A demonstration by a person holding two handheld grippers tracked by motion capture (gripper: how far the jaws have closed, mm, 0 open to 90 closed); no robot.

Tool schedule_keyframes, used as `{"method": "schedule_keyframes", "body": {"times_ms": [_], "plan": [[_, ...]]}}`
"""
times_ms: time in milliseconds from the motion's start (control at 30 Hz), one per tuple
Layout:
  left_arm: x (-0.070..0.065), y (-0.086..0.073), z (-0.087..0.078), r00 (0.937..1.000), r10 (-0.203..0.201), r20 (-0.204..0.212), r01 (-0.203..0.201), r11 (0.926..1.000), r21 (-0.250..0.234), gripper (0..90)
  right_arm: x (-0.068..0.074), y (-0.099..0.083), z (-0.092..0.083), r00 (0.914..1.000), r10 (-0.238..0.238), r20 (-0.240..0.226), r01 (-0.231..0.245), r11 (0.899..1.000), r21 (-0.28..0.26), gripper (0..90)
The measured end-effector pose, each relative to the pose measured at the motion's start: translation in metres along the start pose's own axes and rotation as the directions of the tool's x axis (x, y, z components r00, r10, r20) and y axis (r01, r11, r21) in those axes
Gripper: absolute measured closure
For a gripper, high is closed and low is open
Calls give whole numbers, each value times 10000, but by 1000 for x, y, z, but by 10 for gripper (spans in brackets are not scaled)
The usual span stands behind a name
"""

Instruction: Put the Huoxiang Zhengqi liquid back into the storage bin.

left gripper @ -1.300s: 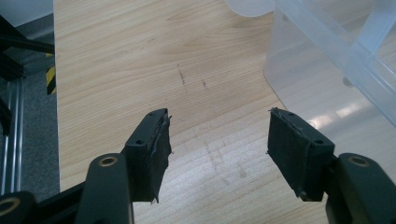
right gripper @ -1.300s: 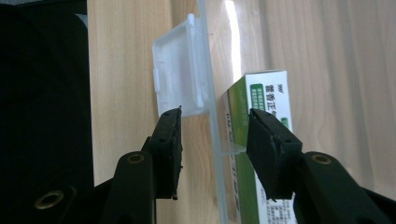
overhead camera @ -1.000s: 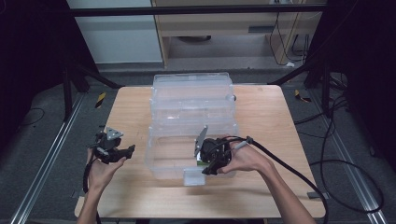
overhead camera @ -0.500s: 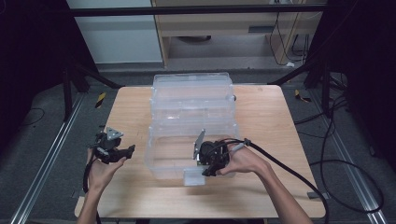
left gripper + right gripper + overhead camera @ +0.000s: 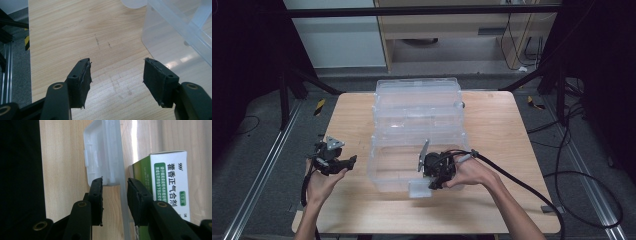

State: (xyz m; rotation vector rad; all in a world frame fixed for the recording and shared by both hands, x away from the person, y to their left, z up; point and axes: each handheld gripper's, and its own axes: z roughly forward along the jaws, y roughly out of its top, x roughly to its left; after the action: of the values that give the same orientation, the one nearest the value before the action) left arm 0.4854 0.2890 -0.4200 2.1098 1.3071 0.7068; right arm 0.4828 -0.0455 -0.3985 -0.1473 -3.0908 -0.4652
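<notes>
Left gripper (image 5: 343, 164) is held above the bare wooden tabletop (image 5: 352, 120), just left of the clear plastic storage box (image 5: 417, 107); its jaws stand wide apart with nothing between them. The box sits at the tabletop's centre, its near front wall carrying a white latch tab (image 5: 100, 152). Right gripper (image 5: 115, 195) is at that front wall; its jaws have just been closing, straddle the wall's edge at the latch tab, and small gaps remain beside the pads. A green-and-white medicine carton (image 5: 165, 185) stands inside the box, just behind the wall.
</notes>
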Motion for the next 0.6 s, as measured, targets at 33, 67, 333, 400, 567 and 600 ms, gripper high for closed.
{"method": "schedule_keyframes", "body": {"times_ms": [33, 67, 333, 400, 567, 600], "plan": [[0, 0, 0, 10000, -3, -6, 3, 10000, -2, 386, 0, 0, 0, 10000, 46, -60, -46, 10000, -13, 664], [0, 0, 0, 10000, -6, -4, 6, 10000, -8, 386, -1, 0, 1, 9999, 30, -113, -31, 10000, -18, 662], [0, 1, -1, 10000, 26, -5, -26, 10000, -51, 385, 1, 0, 2, 10000, 51, -68, -51, 10000, 38, 658], [0, 2, -1, 10000, 31, 8, -31, 10000, -83, 385, 1, 0, 2, 10000, 18, -62, -18, 10000, 49, 659], [2, 6, -5, 10000, 42, 7, -42, 9997, -260, 385, 1, 0, 2, 10000, 6, -72, -5, 10000, 50, 660], [2, 7, -6, 10000, 44, -2, -44, 9995, -297, 385, 1, 0, 2, 10000, -5, -85, 6, 10000, 48, 660]]}}
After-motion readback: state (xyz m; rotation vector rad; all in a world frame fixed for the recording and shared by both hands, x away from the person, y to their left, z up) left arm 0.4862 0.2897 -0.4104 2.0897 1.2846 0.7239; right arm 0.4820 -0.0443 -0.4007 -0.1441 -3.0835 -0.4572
